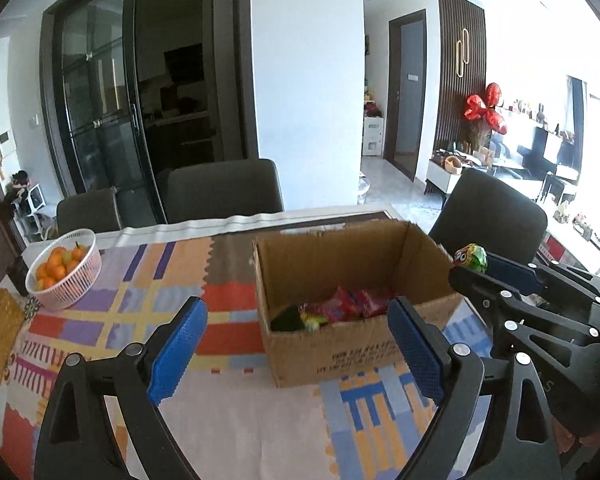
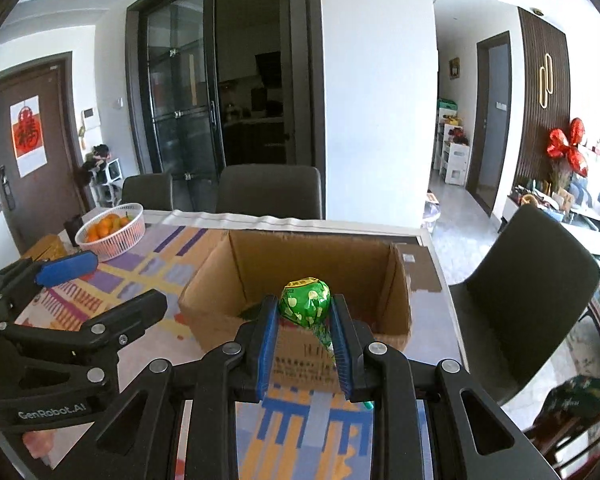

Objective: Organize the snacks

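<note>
Right wrist view showed the desk [image 2: 432,276] bearing an open cardboard box [image 2: 308,268], with the right gripper [image 2: 305,330] just short of its near wall, jaws narrowed on a green-wrapped lollipop [image 2: 306,300]. Several red and green packets [image 1: 340,306] already lay inside, so sorting looked well underway with this sweet still to go in. The left gripper [image 1: 296,344] hung beside the box, jaws wide and holding nothing.

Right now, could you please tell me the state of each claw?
Left claw: open, holding nothing.
Right claw: closed on the green lollipop.
</note>
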Available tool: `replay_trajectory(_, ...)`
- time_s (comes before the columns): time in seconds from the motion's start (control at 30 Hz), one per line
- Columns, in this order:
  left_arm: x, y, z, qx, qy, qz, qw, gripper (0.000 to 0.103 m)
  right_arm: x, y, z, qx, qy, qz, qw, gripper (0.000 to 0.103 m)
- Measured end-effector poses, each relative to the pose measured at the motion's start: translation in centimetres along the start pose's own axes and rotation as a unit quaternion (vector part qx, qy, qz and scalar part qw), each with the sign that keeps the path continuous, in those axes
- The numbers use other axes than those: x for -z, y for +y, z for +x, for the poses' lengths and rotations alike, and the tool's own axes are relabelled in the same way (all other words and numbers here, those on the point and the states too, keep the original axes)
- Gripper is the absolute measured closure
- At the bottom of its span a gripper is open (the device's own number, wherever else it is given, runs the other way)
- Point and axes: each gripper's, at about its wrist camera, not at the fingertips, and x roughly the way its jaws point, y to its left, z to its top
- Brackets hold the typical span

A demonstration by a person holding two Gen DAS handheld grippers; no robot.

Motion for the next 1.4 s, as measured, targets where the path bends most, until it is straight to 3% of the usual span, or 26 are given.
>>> replay_trajectory(0.37,-2.8,1.1,4.2,-0.01,0.032,0.008,0.9994,0.01,-3.9,-0.7,5.0,0.0,0.047,-0.024,0.999,0.076)
replay_trajectory(0.73,-2.6,2.2,8.1,-0.016,0.072,-0.004,0.9972,0.01,-3.7,-0.8,10.5,0.013,0.119,-0.053,0.991,0.074)
replay_trajectory(0.8,-2.6,2.2,8.0,-0.016,0.07,-0.003,0.9974,0.01,-3.5,-1.0,10.8,0.019,0.126,-0.046,0.991,0.064)
replay_trajectory(1.07,-1.9,1.4,6.0,-0.014,0.057,0.011,0.9982,0.01,-2.6,-1.1,8.8,0.033,0.121,-0.041,0.991,0.048)
replay_trajectory(1.2,-1.1,1.0,3.7,-0.019,0.036,0.006,0.9992,0.006,-1.9,-1.4,6.3,0.041,0.103,-0.023,0.994,0.031)
replay_trajectory(1.4,0.1,0.2,-0.4,-0.023,-0.001,0.01,0.9997,0.001,-0.5,-2.0,2.1,0.043,0.081,0.014,0.996,0.024)
